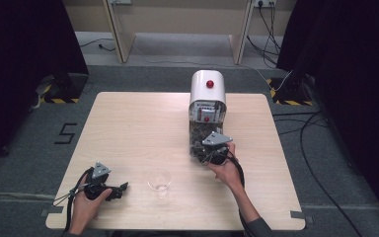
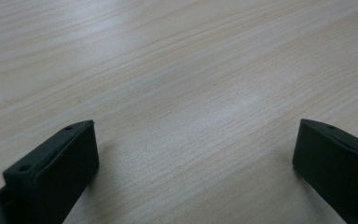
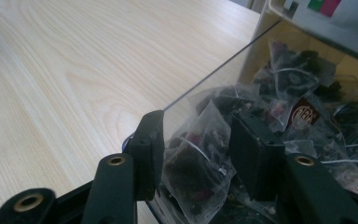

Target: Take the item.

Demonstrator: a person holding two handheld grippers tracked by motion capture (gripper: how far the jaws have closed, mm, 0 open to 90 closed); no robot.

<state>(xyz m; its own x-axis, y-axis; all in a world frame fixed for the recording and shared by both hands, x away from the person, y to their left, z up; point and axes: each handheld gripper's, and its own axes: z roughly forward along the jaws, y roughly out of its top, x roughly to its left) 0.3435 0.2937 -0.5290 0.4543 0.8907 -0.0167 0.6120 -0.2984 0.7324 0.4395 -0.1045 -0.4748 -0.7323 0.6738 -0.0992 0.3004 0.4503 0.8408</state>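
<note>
A white dispenser [image 1: 208,89] with a red button stands at the table's middle back, and its clear front bin [image 3: 223,70] holds several pyramid tea bags. My right gripper [image 1: 212,150] reaches into that bin. In the right gripper view its jaws [image 3: 198,116] stand partly apart on either side of one tea bag [image 3: 198,163], with no firm squeeze visible. The left jaw sits at the edge of the clear wall. My left gripper [image 1: 121,190] rests near the table's front left, open [image 2: 196,123], with bare wood between its jaws.
An empty clear glass cup [image 1: 159,180] stands on the wooden table [image 1: 128,123] between the two hands, near the front edge. Cables trail across the grey floor [image 1: 325,163] to the right, and dark curtains hang on both sides.
</note>
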